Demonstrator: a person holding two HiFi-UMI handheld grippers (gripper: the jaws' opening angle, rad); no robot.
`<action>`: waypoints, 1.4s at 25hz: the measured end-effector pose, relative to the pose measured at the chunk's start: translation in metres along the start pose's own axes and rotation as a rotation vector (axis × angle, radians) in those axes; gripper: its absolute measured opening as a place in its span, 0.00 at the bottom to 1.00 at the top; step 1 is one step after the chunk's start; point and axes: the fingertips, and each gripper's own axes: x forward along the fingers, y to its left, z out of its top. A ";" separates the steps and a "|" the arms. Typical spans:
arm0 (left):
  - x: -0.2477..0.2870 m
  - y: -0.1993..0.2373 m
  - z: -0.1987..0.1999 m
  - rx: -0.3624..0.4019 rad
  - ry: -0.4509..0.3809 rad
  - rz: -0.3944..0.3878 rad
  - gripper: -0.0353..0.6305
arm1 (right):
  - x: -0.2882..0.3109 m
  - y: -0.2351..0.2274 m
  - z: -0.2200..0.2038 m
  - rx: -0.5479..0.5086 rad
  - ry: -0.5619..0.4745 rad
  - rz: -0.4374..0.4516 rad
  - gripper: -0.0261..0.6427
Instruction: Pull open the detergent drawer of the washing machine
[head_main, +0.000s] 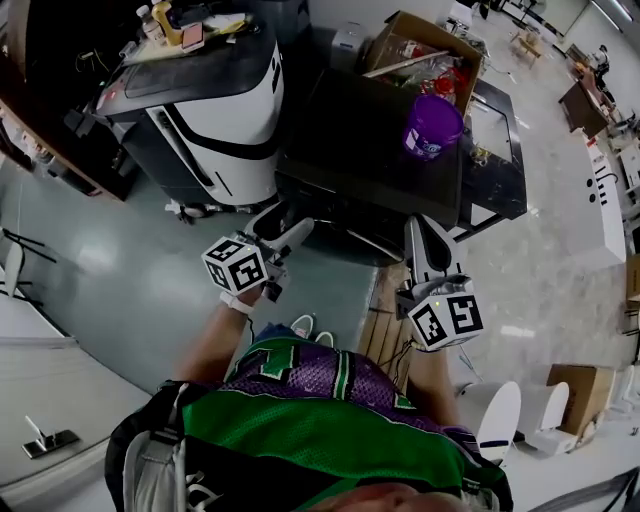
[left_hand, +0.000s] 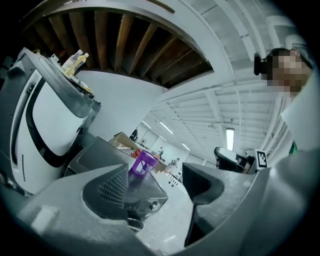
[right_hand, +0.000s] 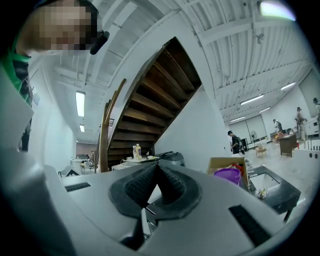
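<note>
detergent drawer: not made out in any view. The head view looks down on the machine's top, and the left gripper view shows the front panel only as a dark sliver.
washing machine: dark, flat-topped cabinet straight ahead of the person, at the centre of the head view. A round knob shows on its front panel at the near corner.
left gripper: held level and pointed at the machine's near left corner, short of it, with no contact seen. Jaws stand well apart with nothing between the pads. The gap shows only the machine's corner and the tub farther off.
right gripper: held level by the machine's near right edge; I cannot tell whether it touches. Jaws closed, ribbed tips meeting, nothing pinched between them.
purple tub: upright, lid on, on the machine's top toward the far right corner.
cardboard box: open, behind the machine, holding mixed items.
white-and-black appliance: just left of the washing machine, with bottles on its top.
staircase: wooden treads seen from below, rising behind the appliances in the right gripper view.
person: green and purple jersey, facing the machine. Shoes are on the grey-green floor.
</note>
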 end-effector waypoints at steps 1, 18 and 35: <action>0.002 0.008 -0.007 -0.022 0.010 0.003 0.54 | 0.002 0.001 -0.004 0.003 0.008 -0.005 0.04; 0.047 0.141 -0.094 -0.332 0.133 -0.002 0.57 | 0.042 0.011 -0.039 -0.027 0.078 -0.078 0.04; 0.103 0.239 -0.165 -0.546 0.161 0.001 0.61 | 0.060 -0.001 -0.075 -0.032 0.158 -0.160 0.04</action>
